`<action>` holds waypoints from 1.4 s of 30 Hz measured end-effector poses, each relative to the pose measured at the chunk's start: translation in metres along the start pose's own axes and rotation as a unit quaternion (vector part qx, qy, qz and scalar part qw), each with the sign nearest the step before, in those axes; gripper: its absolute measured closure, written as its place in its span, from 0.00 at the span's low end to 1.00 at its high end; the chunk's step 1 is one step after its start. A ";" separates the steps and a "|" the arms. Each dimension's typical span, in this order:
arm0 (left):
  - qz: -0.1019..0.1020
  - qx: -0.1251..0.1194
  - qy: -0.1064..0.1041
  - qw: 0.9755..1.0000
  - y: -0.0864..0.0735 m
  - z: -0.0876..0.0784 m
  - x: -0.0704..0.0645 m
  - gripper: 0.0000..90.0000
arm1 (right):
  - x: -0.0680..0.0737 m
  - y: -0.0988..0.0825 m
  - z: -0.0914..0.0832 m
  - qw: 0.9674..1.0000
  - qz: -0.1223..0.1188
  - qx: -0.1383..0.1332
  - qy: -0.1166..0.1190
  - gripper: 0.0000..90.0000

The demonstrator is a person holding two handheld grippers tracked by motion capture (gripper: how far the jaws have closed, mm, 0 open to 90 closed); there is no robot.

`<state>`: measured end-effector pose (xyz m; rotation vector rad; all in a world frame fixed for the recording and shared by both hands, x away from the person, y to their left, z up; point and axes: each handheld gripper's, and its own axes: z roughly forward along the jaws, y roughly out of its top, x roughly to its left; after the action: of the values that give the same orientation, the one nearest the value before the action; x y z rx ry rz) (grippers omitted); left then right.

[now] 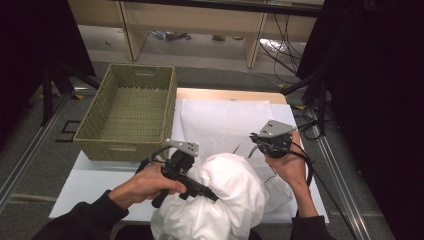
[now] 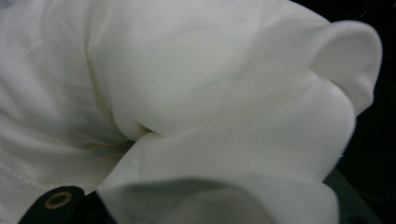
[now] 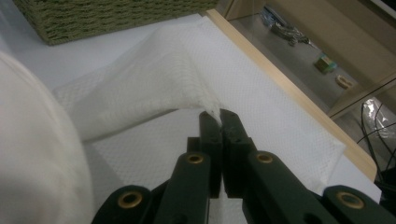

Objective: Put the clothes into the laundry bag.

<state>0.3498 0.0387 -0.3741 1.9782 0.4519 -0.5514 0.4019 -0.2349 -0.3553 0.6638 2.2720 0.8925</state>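
Observation:
A puffy bundle of smooth white cloth [image 1: 232,192] sits at the table's near edge, and its folds crowd the left gripper view [image 2: 201,93]. My left gripper [image 1: 212,196] is pushed into the bundle from the left and grips it. One black jaw tip shows at that view's lower left; cloth hides the other. A white waffle-textured towel [image 1: 225,120] lies spread on the table. My right gripper [image 3: 218,114], shut, pinches a raised fold of that towel [image 3: 154,79]. In the high view the right gripper [image 1: 256,137] is just right of the bundle.
An empty green wicker basket [image 1: 116,149] stands at the table's far left [image 3: 93,18]. The table's wooden far edge [image 1: 230,94] lies behind the towel. Beyond it are a floor with cables and a low wooden shelf [image 1: 200,20]. Dark stands flank both sides.

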 end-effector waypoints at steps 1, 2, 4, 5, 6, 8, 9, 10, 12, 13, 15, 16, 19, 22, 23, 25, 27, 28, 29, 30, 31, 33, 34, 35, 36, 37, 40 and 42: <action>-0.007 0.000 0.002 1.000 -0.001 0.005 0.007 0.66 | 0.001 0.002 -0.001 1.000 -0.002 0.001 0.000 1.00; -0.013 -0.002 0.006 1.000 0.000 0.010 0.013 0.66 | 0.003 0.003 -0.002 1.000 -0.002 0.003 0.000 1.00; -0.031 -0.002 0.031 0.999 0.001 0.014 0.022 0.66 | 0.006 0.005 -0.003 1.000 -0.014 0.003 0.002 1.00; -0.046 -0.019 0.049 0.998 0.002 0.015 0.023 0.66 | 0.007 0.006 -0.004 1.000 -0.017 0.003 0.004 1.00; -0.048 -0.021 0.068 0.996 0.004 0.012 0.026 0.66 | 0.009 0.007 -0.005 1.000 -0.012 0.006 0.002 1.00; -0.024 -0.027 0.128 0.991 0.008 0.003 0.029 0.66 | 0.010 0.009 -0.006 1.000 -0.020 0.004 0.006 1.00; -0.019 -0.044 0.148 0.988 0.010 -0.002 0.028 0.66 | 0.010 0.009 -0.007 1.000 -0.022 0.004 0.010 1.00; -0.013 -0.045 0.165 0.985 0.013 -0.009 0.028 0.65 | 0.011 0.010 -0.007 1.000 -0.021 0.003 0.008 1.00; 0.012 -0.049 0.213 0.976 0.019 -0.016 0.029 0.64 | 0.012 0.011 -0.007 1.000 -0.020 0.003 0.010 1.00; 0.012 -0.040 0.212 0.976 0.020 -0.016 0.032 0.63 | 0.012 0.012 -0.006 1.000 -0.024 0.001 0.010 1.00; 0.013 -0.011 0.209 0.978 0.019 -0.005 0.035 0.62 | 0.014 0.014 -0.005 1.000 -0.023 0.002 0.007 1.00; 0.018 -0.002 0.211 0.977 0.016 0.005 0.033 0.61 | 0.014 0.014 -0.005 1.000 -0.027 0.000 0.006 1.00; 0.028 0.033 0.189 0.981 0.008 0.037 0.034 0.56 | 0.014 0.015 -0.005 1.000 -0.022 -0.002 0.005 1.00; 0.031 0.059 0.169 0.983 0.004 0.063 0.049 0.55 | 0.015 0.015 -0.007 1.000 -0.024 -0.004 0.008 1.00; 0.021 0.051 0.158 0.986 0.003 0.070 0.054 0.55 | 0.016 0.016 -0.008 1.000 -0.025 -0.006 0.009 1.00; 0.004 0.047 0.155 0.987 0.006 0.073 0.062 0.56 | 0.017 0.017 -0.011 1.000 -0.027 -0.010 0.010 1.00; -0.007 0.022 0.175 0.984 0.011 0.068 0.064 0.60 | 0.019 0.019 -0.015 0.999 -0.030 -0.011 0.015 1.00; -0.014 0.001 0.195 0.981 0.015 0.061 0.064 0.62 | 0.019 0.020 -0.017 0.999 -0.035 -0.010 0.019 1.00; -0.018 -0.017 0.211 0.977 0.018 0.054 0.065 0.62 | 0.021 0.021 -0.019 0.999 -0.032 -0.010 0.017 1.00; -0.026 -0.029 0.221 0.975 0.021 0.045 0.065 0.62 | 0.021 0.021 -0.021 0.999 -0.037 -0.011 0.018 1.00; -0.026 -0.029 0.221 0.975 0.021 0.045 0.065 0.62 | 0.022 0.021 -0.022 0.999 -0.036 -0.012 0.019 1.00; -0.033 -0.058 0.261 0.963 0.029 0.030 0.066 0.61 | 0.024 0.021 -0.023 0.999 -0.038 -0.011 0.023 1.00; -0.030 -0.056 0.269 0.961 0.029 0.031 0.069 0.59 | 0.025 0.021 -0.023 0.999 -0.040 -0.009 0.026 1.00; -0.028 -0.042 0.273 0.961 0.029 0.036 0.074 0.57 | 0.026 0.021 -0.022 0.999 -0.037 -0.008 0.025 1.00; -0.031 -0.024 0.275 0.961 0.027 0.043 0.083 0.54 | 0.026 0.021 -0.021 0.999 -0.040 -0.007 0.024 1.00; -0.046 -0.023 0.270 0.962 0.024 0.052 0.092 0.51 | 0.027 0.021 -0.020 0.999 -0.039 -0.003 0.026 1.00; -0.092 -0.024 0.260 0.961 0.019 0.073 0.114 0.38 | 0.027 0.018 -0.016 0.999 -0.036 0.003 0.027 1.00; -0.088 -0.021 0.260 0.961 0.022 0.074 0.114 0.35 | 0.026 0.014 -0.016 0.999 -0.033 0.005 0.028 1.00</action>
<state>0.4421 -0.0283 -0.4518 2.0427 0.9624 -0.1158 0.3764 -0.2161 -0.3442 0.5727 2.3345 0.8786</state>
